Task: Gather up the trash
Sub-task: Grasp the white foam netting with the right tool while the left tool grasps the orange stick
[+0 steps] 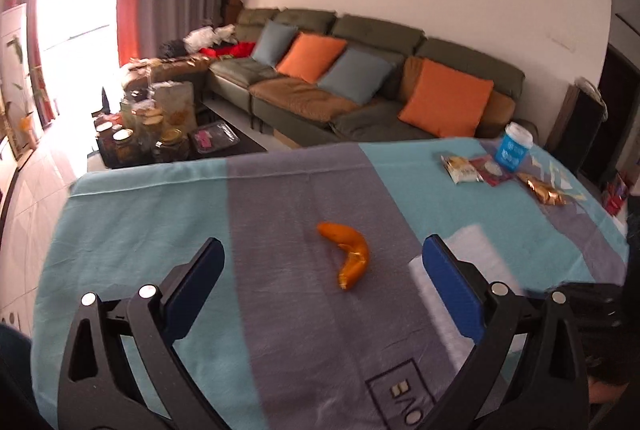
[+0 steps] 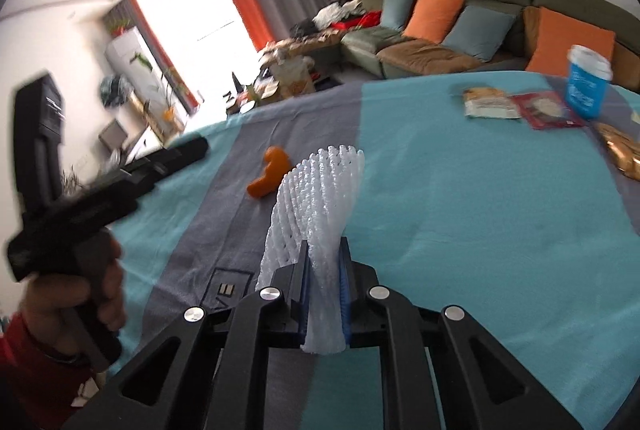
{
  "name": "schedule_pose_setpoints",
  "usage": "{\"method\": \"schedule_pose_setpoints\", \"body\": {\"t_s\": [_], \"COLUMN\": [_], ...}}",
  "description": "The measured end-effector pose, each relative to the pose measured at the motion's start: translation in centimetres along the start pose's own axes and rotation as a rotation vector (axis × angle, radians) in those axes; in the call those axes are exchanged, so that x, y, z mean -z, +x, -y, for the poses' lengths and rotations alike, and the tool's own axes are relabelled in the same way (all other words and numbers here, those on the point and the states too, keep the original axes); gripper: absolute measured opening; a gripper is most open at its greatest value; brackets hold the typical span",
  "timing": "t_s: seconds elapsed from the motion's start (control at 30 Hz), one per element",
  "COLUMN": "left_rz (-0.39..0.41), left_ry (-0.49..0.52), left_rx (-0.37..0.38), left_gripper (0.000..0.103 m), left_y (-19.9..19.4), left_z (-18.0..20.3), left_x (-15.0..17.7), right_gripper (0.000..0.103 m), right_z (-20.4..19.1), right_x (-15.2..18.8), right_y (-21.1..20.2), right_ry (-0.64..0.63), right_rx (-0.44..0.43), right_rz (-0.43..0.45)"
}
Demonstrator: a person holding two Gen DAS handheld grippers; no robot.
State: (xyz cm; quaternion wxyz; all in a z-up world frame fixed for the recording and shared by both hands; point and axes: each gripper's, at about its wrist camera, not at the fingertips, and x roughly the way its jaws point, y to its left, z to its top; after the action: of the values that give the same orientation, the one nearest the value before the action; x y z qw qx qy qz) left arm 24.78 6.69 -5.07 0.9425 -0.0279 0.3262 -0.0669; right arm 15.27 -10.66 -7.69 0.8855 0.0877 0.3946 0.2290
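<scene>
White foam net sleeve, soft lattice mesh with a ribbed look, is pinched between the blue pads of the right claw; the claw is clamped on its lower part and the free end fans upward and out, lifted off the cloth. Left claw spread wide, nothing between its blue pads, hovering above the orange peel, a curved crescent strip, glossy skin with a torn ragged end, lying flat on the grey band of the cloth. In the right wrist view the peel sits just beyond the net sleeve, apart from it. The surface is covered by a woven tablecloth, turquoise with a wide grey stripe and a printed logo patch near the close edge. Far right corner: blue paper cup with white lid, upright; beside it a pale crinkled snack wrapper, a red flat packet touching the cup's base area, and a shiny gold foil wrapper, all well apart from the peel. Left claw body and the bare hand holding it show blurred at left in the right wrist view. Behind: green sofa with orange and blue-grey cushions, low dark coffee table crowded with jars
</scene>
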Motion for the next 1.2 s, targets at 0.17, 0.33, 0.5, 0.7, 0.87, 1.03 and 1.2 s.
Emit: {"method": "schedule_pose_setpoints", "body": {"t_s": [0.17, 0.33, 0.5, 0.7, 0.87, 1.03, 1.2], "left_rz": [-0.085, -0.163, -0.232, -0.230, -0.217, -0.169, -0.073], "left_ry": [0.006, 0.009, 0.004, 0.002, -0.009, -0.037, -0.056], "left_rx": [0.007, 0.001, -0.005, -0.014, 0.022, 0.038, 0.025], "left_gripper": [0.094, 0.086, 0.060, 0.026, 0.011, 0.010, 0.010], "left_y": [3.4, 6.3, 8.4, 8.7, 7.9, 5.1, -0.6], "left_z": [1.0, 1.5, 1.7, 1.8, 1.8, 0.9, -0.6], "left_x": [0.2, 0.5, 0.9, 1.0, 1.3, 1.5, 1.7], "right_gripper": [0.011, 0.011, 0.011, 0.011, 0.011, 0.011, 0.011], "right_z": [1.8, 2.9, 3.6, 4.0, 3.9, 3.1, 0.9], "right_x": [0.1, 0.4, 0.4, 0.4, 0.4, 0.2, -0.3], "right_y": [-1.8, -2.5, -3.0, -3.2, -3.7, -4.0, -4.6], "right_ry": [0.047, 0.068, 0.079, 0.089, 0.080, 0.054, 0.007], "right_rx": [0.008, 0.000, -0.004, -0.004, -0.013, -0.024, -0.045], "right_rz": [0.052, 0.064, 0.068, 0.077, 0.090, 0.105, 0.129]}}
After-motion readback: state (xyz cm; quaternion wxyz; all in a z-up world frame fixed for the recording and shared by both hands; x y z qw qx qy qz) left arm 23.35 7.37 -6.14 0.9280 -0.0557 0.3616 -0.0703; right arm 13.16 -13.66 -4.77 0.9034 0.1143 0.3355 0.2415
